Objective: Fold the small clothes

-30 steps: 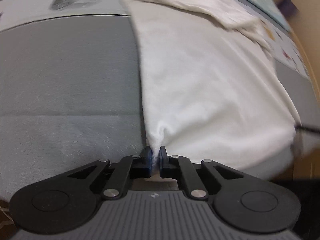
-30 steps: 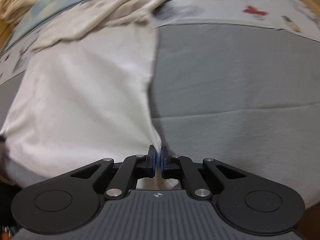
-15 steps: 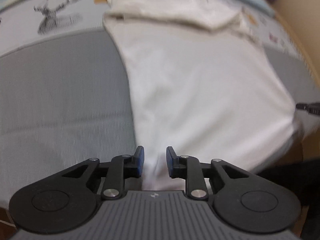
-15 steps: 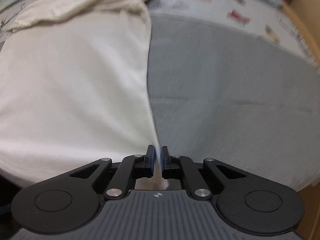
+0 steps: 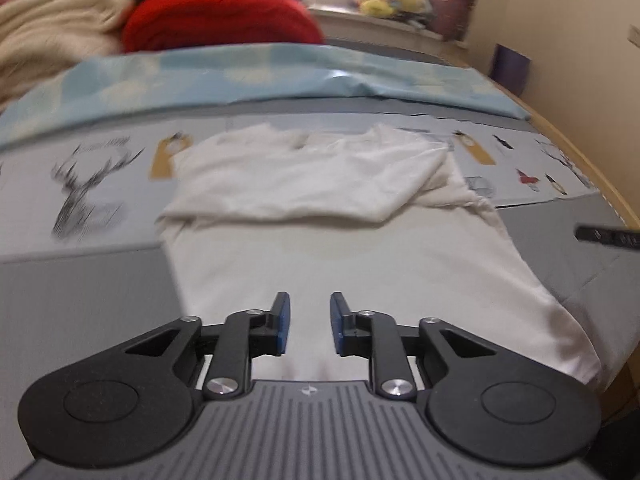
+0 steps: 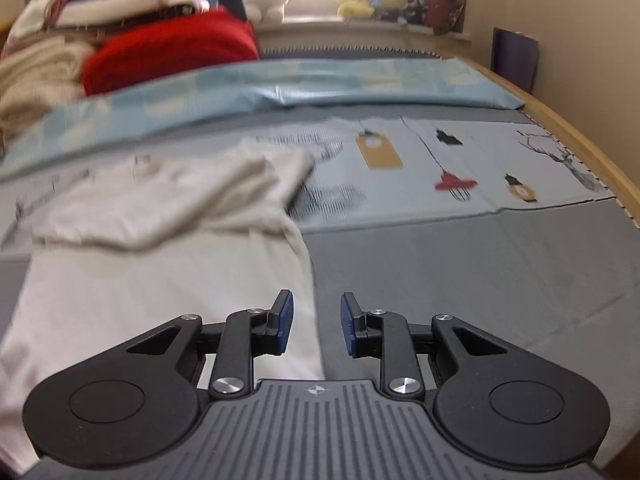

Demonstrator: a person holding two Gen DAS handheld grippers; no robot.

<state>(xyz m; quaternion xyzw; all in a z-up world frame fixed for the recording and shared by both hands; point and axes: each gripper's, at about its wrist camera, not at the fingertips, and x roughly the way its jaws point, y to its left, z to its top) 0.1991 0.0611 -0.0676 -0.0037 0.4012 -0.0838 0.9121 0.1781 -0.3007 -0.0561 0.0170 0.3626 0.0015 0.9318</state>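
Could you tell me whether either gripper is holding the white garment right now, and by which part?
Nothing is held: the left gripper and right gripper are both open above the white garment.

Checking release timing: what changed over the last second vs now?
Both claws let go of the white shirt: the left claw opened first, the right claw after, and both now stand open and empty. Both views tilted up, taking in the far end of the bed. The shirt stays flat on the grey sheet, sleeves folded in.

A home bedroom: bed (image 6: 480, 280), plush toys (image 6: 360, 0) by the window.
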